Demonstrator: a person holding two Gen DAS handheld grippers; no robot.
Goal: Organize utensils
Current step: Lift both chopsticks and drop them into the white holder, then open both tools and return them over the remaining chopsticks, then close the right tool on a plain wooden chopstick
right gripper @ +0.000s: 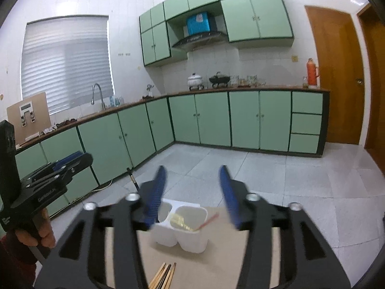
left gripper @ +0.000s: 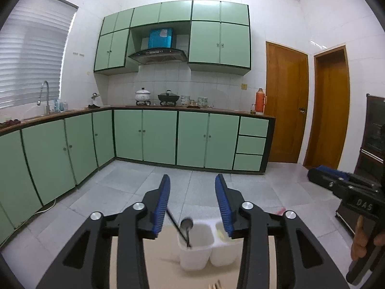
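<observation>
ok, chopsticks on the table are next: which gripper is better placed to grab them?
Probably right. The chopsticks lie just under the right gripper, its jaws open and empty. The left gripper is also open but sees only their tips at its frame edge.

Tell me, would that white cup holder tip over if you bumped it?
Probably, yes. The white holder looks like thin plastic, so likely light. It stands tall on a narrow base on the table, and the long spoon leans out of one cup, which might pull it sideways. It would likely slide or topple rather than break.
</observation>
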